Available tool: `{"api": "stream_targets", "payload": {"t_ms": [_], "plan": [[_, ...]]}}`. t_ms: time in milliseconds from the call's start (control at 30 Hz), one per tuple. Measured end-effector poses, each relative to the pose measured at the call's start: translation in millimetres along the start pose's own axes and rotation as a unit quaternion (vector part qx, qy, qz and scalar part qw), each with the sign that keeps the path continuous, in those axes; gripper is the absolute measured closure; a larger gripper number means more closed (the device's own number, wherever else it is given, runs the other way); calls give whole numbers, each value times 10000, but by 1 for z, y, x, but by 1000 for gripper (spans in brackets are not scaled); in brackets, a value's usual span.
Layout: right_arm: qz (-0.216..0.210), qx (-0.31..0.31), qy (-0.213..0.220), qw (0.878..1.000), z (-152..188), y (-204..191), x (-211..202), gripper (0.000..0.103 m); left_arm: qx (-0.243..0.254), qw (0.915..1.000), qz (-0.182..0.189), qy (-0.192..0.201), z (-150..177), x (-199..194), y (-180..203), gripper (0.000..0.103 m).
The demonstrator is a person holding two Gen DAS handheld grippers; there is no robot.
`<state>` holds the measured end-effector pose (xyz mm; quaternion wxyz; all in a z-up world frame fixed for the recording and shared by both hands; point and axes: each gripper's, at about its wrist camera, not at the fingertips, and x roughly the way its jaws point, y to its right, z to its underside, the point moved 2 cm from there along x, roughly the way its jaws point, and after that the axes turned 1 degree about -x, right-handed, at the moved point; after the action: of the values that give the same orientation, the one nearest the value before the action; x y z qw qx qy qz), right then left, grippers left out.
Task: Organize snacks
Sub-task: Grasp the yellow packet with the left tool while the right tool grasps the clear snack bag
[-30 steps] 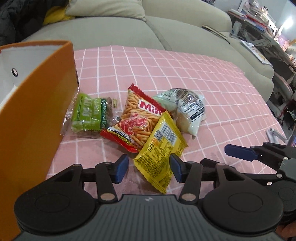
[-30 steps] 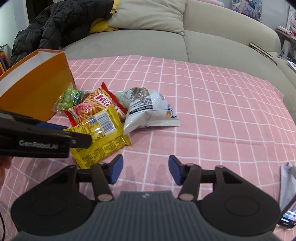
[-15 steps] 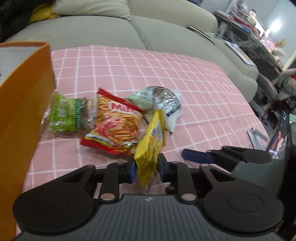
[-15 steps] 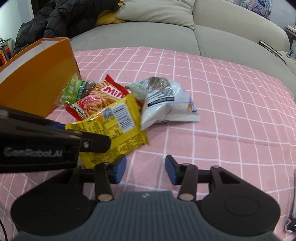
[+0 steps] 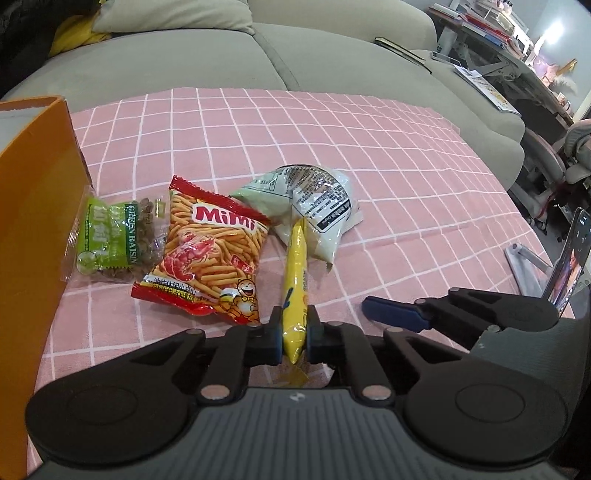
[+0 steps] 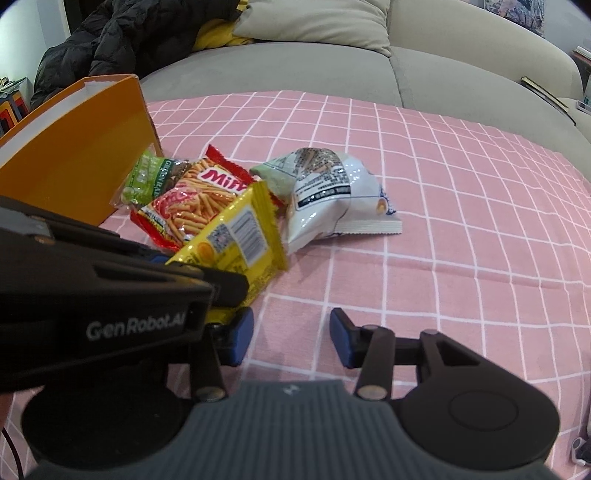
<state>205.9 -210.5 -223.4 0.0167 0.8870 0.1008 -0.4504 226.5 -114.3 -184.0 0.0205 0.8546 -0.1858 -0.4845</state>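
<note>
My left gripper (image 5: 294,332) is shut on a yellow snack packet (image 5: 295,280) and holds it edge-on, lifted off the cloth; the packet also shows in the right wrist view (image 6: 236,243). A red Mimi packet (image 5: 210,254), a green raisin packet (image 5: 110,236) and a white-green bag (image 5: 314,206) lie together on the pink checked cloth (image 5: 369,147). An orange box (image 5: 33,221) stands at the left. My right gripper (image 6: 291,336) is open and empty, just right of the left gripper (image 6: 221,288).
A grey sofa (image 5: 184,55) with a cushion (image 6: 314,22) and a black jacket (image 6: 110,40) lies behind the cloth. A phone on a stand (image 5: 569,266) is at the right edge. A cluttered desk (image 5: 498,37) stands at the far right.
My left gripper closed on the yellow packet and lifted it, turning it edge-on. My right gripper moved closer to the snacks and stayed open.
</note>
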Motion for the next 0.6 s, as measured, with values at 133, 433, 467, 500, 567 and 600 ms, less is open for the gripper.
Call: {"api": "stream_targets", "payload": {"t_ms": [133,433,467,500,567,600], "plan": [[55,-13,139,9999,-2,4,-10,59,-106,9998,37,148,0,-12,-1,92],[231,-349,725,9965,-27,10,-29,41,-432,9967,-133,679,-17,-53,-18,92],[276,-394,765,9959,-32,9,-27,38,-448,9962,-167,723,-20,-55,-20,92],[319,-434,802,9953,-37,10,-26,36,-461,9958,-208,759,-23,-57,-22,92],[365,-516,885,9941,-48,10,-22,32,-496,9952,-271,803,-29,-59,-27,92],[376,-575,903,9935,-52,9,-19,28,-511,9948,-294,826,-31,-60,-30,92]]}}
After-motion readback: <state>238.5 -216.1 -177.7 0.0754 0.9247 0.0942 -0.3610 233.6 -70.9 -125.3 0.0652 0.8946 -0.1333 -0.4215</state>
